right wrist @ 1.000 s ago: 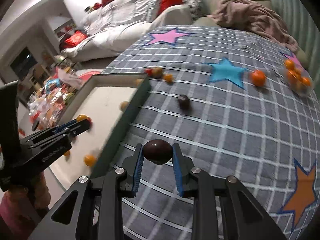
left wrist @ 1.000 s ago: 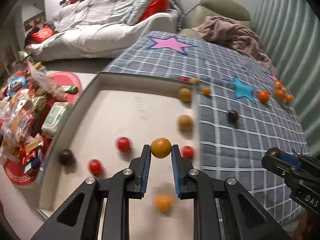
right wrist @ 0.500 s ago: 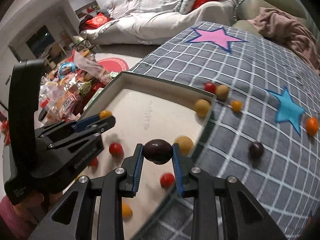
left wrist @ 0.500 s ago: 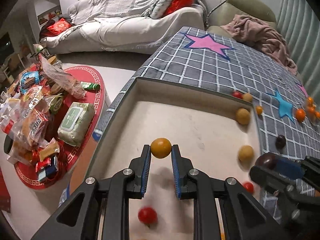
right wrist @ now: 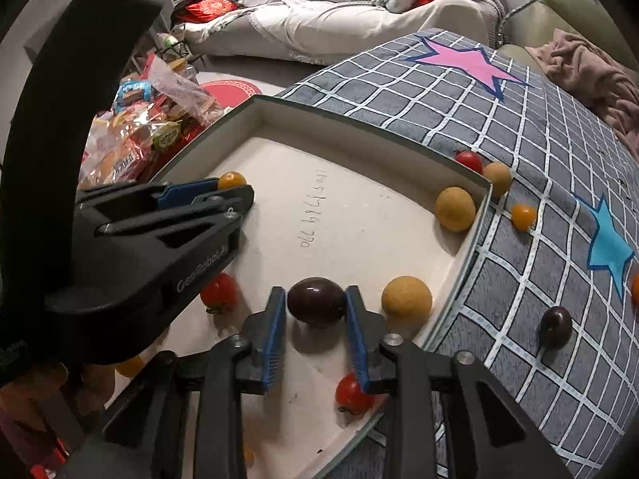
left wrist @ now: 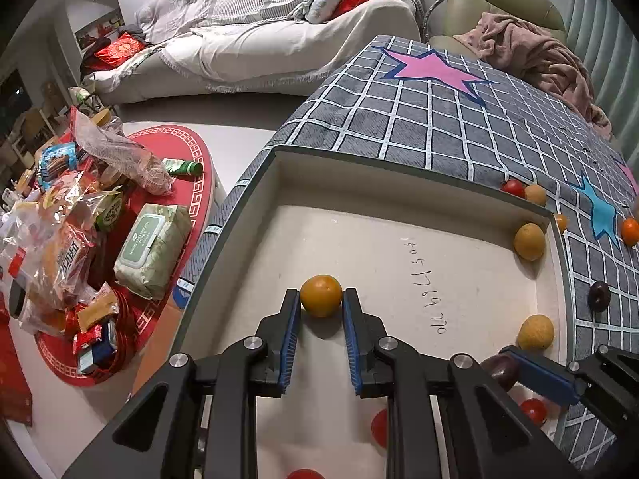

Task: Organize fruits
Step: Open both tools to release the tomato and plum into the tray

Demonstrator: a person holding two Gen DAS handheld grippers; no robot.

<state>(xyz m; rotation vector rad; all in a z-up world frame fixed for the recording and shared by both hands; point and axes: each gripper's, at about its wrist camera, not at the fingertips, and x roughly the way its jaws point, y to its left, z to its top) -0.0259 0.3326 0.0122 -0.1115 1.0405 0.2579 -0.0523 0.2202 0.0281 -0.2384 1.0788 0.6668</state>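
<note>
A shallow beige tray (left wrist: 399, 175) lies on the grey checked cloth (left wrist: 439, 119). My left gripper (left wrist: 321, 299) is shut on a small orange fruit (left wrist: 321, 294), held low over the tray's middle. Over the tray's right part, my right gripper (right wrist: 316, 299) has a dark plum (right wrist: 316, 301) between its pads; its jaws are opening, with the pads still touching the plum. Inside the tray lie tan round fruits (right wrist: 455, 209) (right wrist: 406, 301) and red tomatoes (right wrist: 219, 293) (right wrist: 351, 393). On the cloth sit another dark plum (right wrist: 556, 327), a small orange fruit (right wrist: 523, 216) and a red tomato (right wrist: 469, 161).
Left of the tray, on the floor, a red round mat carries snack bags and a wipes pack (left wrist: 151, 249). A white sofa (left wrist: 279, 40) stands behind. A pink blanket (left wrist: 539, 52) lies at the cloth's far right. The tray's walls rise along its far and right sides.
Both grippers have swung left from the cloth's side to above the tray and sunk lower. Each still has its fruit between its pads.
</note>
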